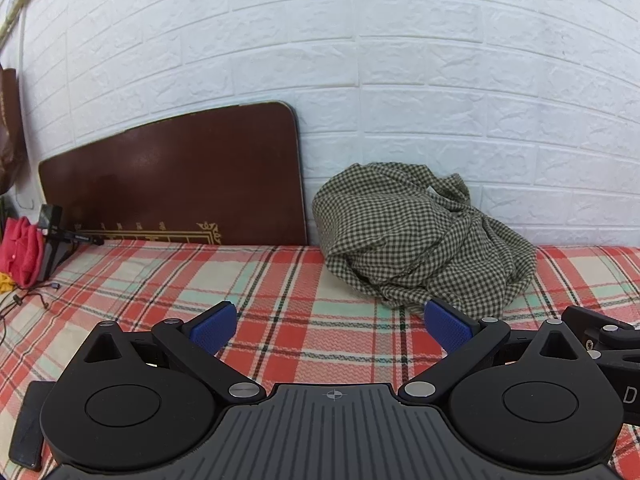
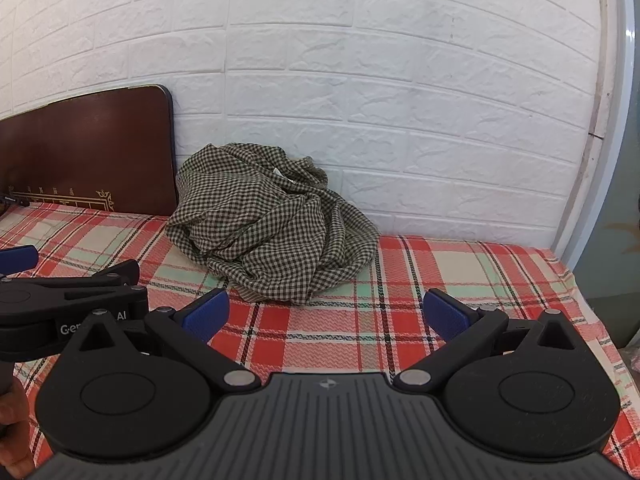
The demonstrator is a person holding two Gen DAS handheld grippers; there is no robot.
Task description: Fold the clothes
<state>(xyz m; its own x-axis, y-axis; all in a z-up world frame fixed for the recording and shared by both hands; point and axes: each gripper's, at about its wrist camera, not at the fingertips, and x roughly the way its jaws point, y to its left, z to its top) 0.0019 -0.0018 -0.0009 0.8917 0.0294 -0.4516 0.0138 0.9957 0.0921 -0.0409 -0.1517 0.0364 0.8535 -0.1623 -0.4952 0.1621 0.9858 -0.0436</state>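
Wall (image 1: 400,60): white brick-pattern panelling fills the back of both my views.
Bed (image 2: 460,280): a red, cream and mint plaid sheet covers it; this is my folding surface, and a wide stretch in front of me is bare.
Board (image 1: 180,176): a dark brown panel with gold trim leans on the wall, just left of the clothes.
Checked garment (image 2: 272,232): it sits in a crumpled heap on the bed, against the wall, not folded; I cannot pick out a collar or sleeve, only a small pale tag near the top.
Left gripper (image 1: 332,328): fingers spread wide, holding nothing, low over the sheet with the heap ahead and to its right.
Right gripper (image 2: 324,316): fingers likewise released and empty, the heap just ahead and slightly left.
Red cloth (image 1: 24,252): bunched at the far left edge, well away.
My judgement: to do this well I would pinch two separate outer edges, not the middle of the bundle, then draw the garment onto the bare sheet and spread it flat before any fold.
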